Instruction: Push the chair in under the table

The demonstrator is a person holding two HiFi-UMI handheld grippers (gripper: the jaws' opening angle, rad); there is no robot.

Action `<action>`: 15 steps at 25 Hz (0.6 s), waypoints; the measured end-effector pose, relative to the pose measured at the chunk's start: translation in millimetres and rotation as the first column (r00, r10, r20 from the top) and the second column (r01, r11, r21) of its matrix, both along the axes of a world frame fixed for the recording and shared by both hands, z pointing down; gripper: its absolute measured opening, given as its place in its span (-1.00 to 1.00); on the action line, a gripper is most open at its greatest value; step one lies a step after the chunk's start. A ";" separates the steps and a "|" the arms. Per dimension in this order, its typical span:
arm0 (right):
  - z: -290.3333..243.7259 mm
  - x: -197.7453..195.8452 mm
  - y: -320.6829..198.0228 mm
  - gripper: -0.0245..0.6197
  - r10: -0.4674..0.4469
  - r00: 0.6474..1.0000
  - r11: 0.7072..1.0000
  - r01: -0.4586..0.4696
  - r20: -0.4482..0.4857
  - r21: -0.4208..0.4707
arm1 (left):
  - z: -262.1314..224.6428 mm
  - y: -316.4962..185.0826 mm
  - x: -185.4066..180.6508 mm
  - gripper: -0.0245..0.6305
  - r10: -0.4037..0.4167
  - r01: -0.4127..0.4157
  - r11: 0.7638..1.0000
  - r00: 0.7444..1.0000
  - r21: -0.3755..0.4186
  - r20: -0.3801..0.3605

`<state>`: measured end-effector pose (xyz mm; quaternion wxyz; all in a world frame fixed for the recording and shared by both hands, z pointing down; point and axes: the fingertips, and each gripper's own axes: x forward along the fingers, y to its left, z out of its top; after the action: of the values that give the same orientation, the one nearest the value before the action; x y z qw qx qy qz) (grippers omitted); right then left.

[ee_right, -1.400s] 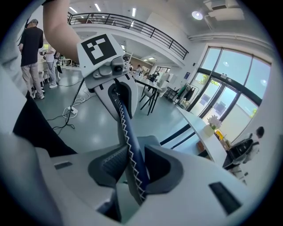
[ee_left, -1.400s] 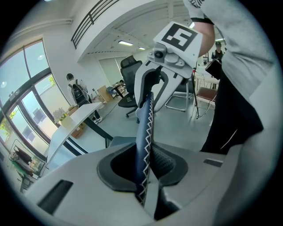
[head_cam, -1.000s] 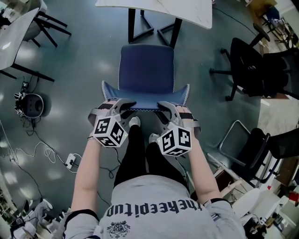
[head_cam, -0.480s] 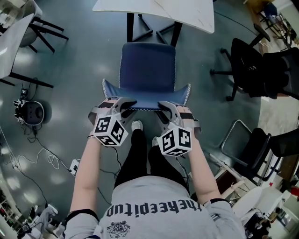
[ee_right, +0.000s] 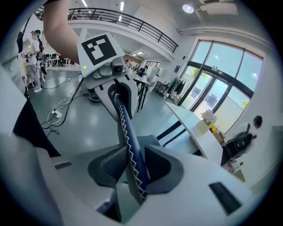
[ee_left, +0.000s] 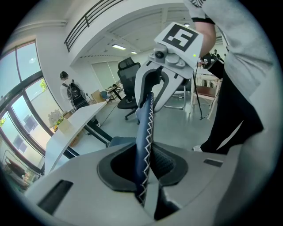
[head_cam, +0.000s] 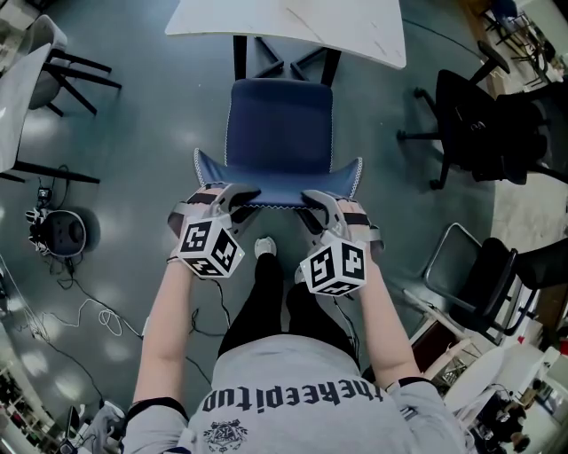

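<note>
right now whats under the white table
Black legs poke out below the white table; the blue chair looks just short of its edge. Everything else beneath is covered by the tabletop.

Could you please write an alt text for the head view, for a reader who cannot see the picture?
Seen from above, a person clamps the left claw and the right claw on the top edge of the backrest of a blue chair; its seat shows whole just before a white table. Black office chairs stand at the right.
</note>
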<state>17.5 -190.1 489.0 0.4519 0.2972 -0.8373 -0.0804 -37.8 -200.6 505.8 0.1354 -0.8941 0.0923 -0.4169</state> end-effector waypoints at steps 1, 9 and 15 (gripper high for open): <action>-0.2 -1.0 -3.0 -0.54 0.004 1.000 1.000 -0.004 0.000 0.000 | -0.1 -3.2 -1.1 -0.66 0.005 -0.005 1.000 1.000 0.002 0.000; -0.5 -6.8 -32.9 -0.54 0.039 0.999 0.999 -0.039 0.002 0.007 | -0.4 -35.4 -6.4 -0.66 0.033 -0.033 0.999 0.999 0.013 -0.001; -0.5 -9.9 -53.0 -0.54 0.061 0.998 0.998 -0.061 0.001 0.012 | -0.6 -56.8 -9.1 -0.66 0.056 -0.056 0.998 0.998 0.021 -0.003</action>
<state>7.6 -243.1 488.5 0.4520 0.3253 -0.8275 -0.0715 -47.0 -257.4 505.2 0.1562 -0.8955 0.0720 -0.4105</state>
